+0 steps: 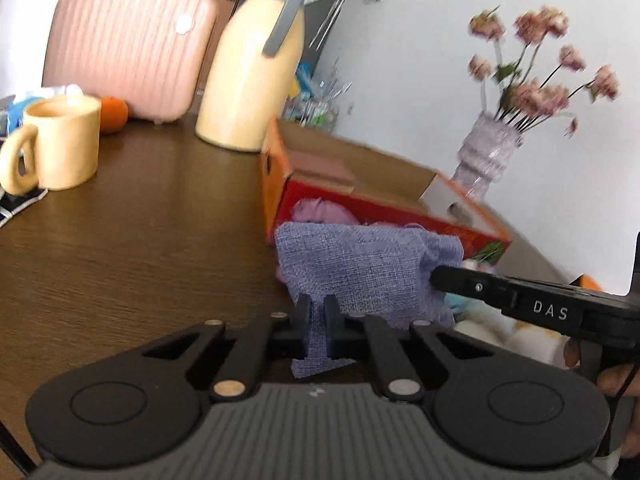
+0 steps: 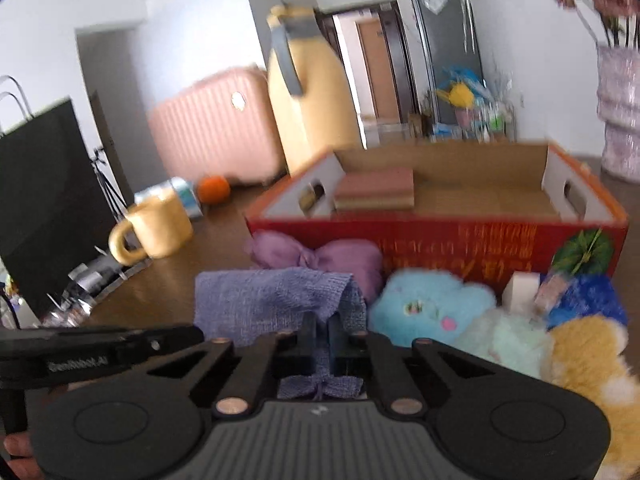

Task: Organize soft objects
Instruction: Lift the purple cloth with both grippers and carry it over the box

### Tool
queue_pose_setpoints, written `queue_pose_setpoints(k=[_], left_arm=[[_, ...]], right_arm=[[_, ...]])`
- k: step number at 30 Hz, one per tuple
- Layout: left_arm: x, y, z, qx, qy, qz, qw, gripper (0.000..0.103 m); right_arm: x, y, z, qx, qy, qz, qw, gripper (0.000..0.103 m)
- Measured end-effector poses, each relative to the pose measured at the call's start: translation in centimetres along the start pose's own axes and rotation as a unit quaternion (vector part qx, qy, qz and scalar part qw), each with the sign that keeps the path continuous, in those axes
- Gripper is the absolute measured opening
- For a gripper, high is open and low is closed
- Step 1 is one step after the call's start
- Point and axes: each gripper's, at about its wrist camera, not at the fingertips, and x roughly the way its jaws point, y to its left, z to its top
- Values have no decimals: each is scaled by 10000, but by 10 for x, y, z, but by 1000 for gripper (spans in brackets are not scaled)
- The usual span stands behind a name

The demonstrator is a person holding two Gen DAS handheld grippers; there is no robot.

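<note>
My left hand-held gripper pinches the lower edge of the blue-grey woven cloth; my right hand-held gripper pinches its other side, both level, holding it above the dark wooden worktop before the red cardboard box.

The cloth is a bluish-purple weave, and the box is red with orange edges. Pale pink ribbed suitcase, cream-yellow mug and jug, dark brown wood-grain table.
</note>
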Motion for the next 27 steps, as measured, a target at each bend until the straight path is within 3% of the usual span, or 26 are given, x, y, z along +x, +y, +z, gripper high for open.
queue_pose_setpoints(k=[4,8,15,19,21,24,27], left_arm=[[-43,-25,1,114,-334,-238,9991,7],[-84,-42,-10,23,-316,-358,9989,7],[-124,-52,-70,-517,554,-502,9959,7],[-118,-53,-96,-563,1002,-247,9931,7],[-113,-50,-104,-597,1144,-22,9916,7],[-116,-51,-109,-430,1005,124,9939,10],[-120,-51,-107,-457,843,52,9954,34]], right_arm=[[-39,16,9,-299,-428,-69,9986,5],[-93,31,1,-523,-596,-25,9968,5],[-160,37,-69,-61,-10,331,9994,5],[-170,33,-110,307,494,286,9979,7],[-170,27,-121,516,527,136,9972,17],[-171,23,-129,530,452,-153,9975,27],[-178,19,-135,623,181,-199,9977,49]])
